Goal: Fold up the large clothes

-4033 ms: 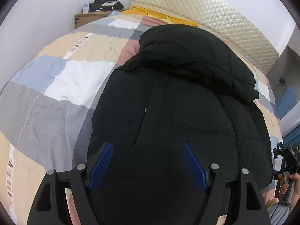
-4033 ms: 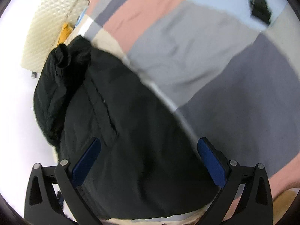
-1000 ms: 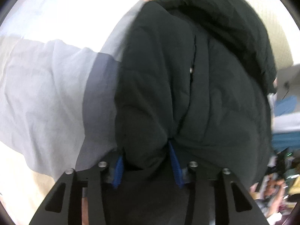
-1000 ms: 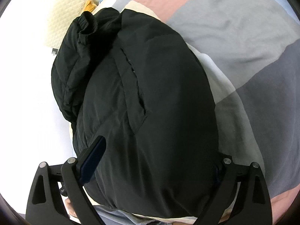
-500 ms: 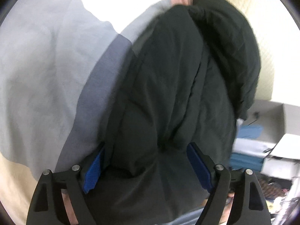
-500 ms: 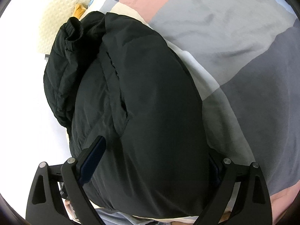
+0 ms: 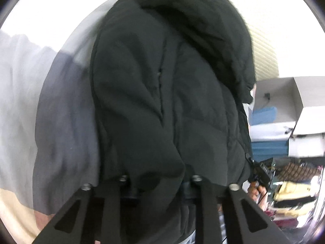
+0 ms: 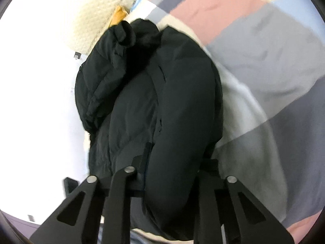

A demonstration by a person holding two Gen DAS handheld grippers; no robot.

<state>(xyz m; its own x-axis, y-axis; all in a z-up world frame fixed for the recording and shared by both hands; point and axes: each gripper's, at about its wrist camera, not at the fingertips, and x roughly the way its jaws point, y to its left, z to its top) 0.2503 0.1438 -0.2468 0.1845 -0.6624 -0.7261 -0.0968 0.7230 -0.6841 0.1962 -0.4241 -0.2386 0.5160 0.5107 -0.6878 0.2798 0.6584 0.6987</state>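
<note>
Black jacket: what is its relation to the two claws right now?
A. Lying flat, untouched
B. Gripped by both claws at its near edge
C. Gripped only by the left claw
B: the black jacket bunches between the closed left claw and right claw.

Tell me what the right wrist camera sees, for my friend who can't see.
The right hand-held gripper is pinching the near edge of a black puffer jacket. The jacket lies bunched on a bed with a patchwork quilt of grey, pink and blue squares.
</note>
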